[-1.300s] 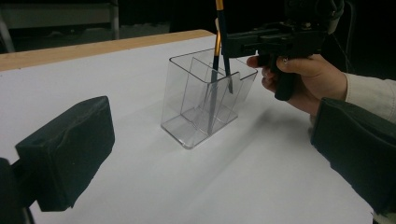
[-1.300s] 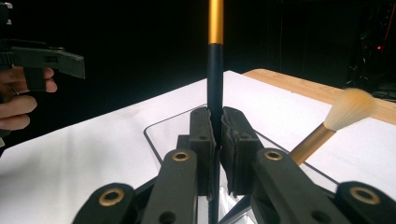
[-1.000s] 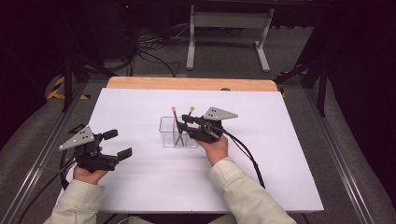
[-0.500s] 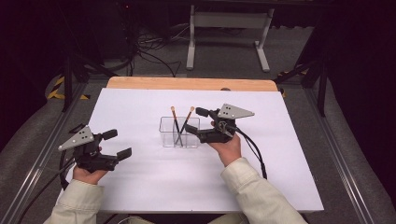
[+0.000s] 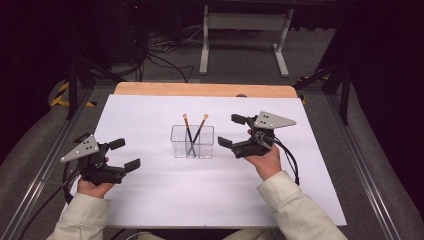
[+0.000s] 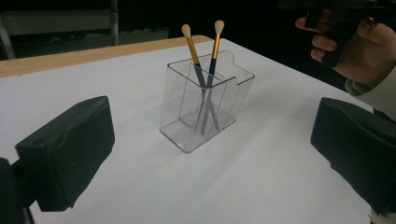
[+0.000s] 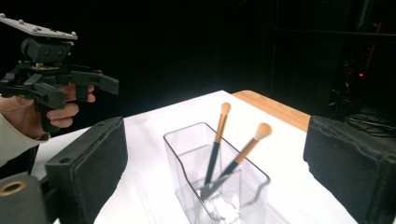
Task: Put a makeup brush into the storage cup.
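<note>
On the white worktop (image 5: 150, 200) the clear box (image 5: 192, 142) holds two brushes (image 5: 194, 134) between my hand-held grippers, right (image 5: 234, 131) just opened wide and empty beside it, left (image 5: 125, 154) wide open, empty.

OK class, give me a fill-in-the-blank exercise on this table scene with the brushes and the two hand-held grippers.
1. The two makeup brushes stand inside a clear plastic ____.
2. The number of brushes in the clear holder is ____.
3. The brushes lean so that their handles ____ each other low in the holder.
4. The right gripper, beside the holder, has its jaws ____ with nothing between them, like the left gripper.

Missing words: holder; two; cross; open
</note>
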Tool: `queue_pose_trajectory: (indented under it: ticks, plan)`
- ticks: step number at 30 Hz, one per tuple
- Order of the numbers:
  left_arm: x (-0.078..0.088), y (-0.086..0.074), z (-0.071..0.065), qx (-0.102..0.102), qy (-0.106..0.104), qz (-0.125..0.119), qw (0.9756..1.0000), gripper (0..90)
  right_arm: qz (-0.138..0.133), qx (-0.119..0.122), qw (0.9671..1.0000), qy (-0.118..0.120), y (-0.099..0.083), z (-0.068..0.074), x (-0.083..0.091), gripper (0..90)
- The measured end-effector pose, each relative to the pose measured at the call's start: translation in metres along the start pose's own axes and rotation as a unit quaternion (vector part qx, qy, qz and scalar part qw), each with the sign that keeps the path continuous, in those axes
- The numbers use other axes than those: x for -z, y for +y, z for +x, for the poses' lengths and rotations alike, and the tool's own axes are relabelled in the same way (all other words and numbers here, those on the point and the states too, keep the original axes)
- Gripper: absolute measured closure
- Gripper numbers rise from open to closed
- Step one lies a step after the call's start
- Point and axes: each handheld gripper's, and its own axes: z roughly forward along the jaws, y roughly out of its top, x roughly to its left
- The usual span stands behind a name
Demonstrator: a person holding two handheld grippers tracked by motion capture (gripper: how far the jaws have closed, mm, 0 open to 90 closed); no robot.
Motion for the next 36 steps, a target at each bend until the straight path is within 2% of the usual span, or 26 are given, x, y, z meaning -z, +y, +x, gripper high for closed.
queue_pose_trajectory:
  ticks: [10, 17, 20, 25, 33, 36]
  plan:
    - [-0.001, 0.001, -0.002, -0.001, -0.008, -0.005, 1.0000, 0.5, 0.009, 0.006, 0.9995, -0.031, 0.003, -0.009, 0.038, 2.2]
    - [0.005, 0.001, -0.004, -0.004, -0.010, -0.011, 0.9999, 0.5, 0.015, 0.012, 0.9986, -0.049, 0.002, -0.014, 0.063, 0.4]
    - [0.005, 0.000, -0.005, -0.006, -0.012, -0.010, 0.9999, 0.5, 0.020, 0.007, 0.9983, -0.055, 0.001, -0.017, 0.072, 0.2]
    - [0.004, 0.000, -0.007, -0.009, -0.016, -0.009, 0.9998, 0.5, 0.015, 0.009, 0.9980, -0.061, -0.002, -0.019, 0.083, 0.0]
    - [0.006, -0.003, -0.008, -0.008, -0.014, -0.011, 0.9998, 0.5, 0.041, 0.018, 0.9957, -0.081, -0.012, -0.021, 0.100, 0.0]
    - [0.006, -0.005, -0.008, -0.008, -0.015, -0.009, 0.9998, 0.5, 0.046, 0.009, 0.9954, -0.084, -0.020, -0.021, 0.107, 0.0]
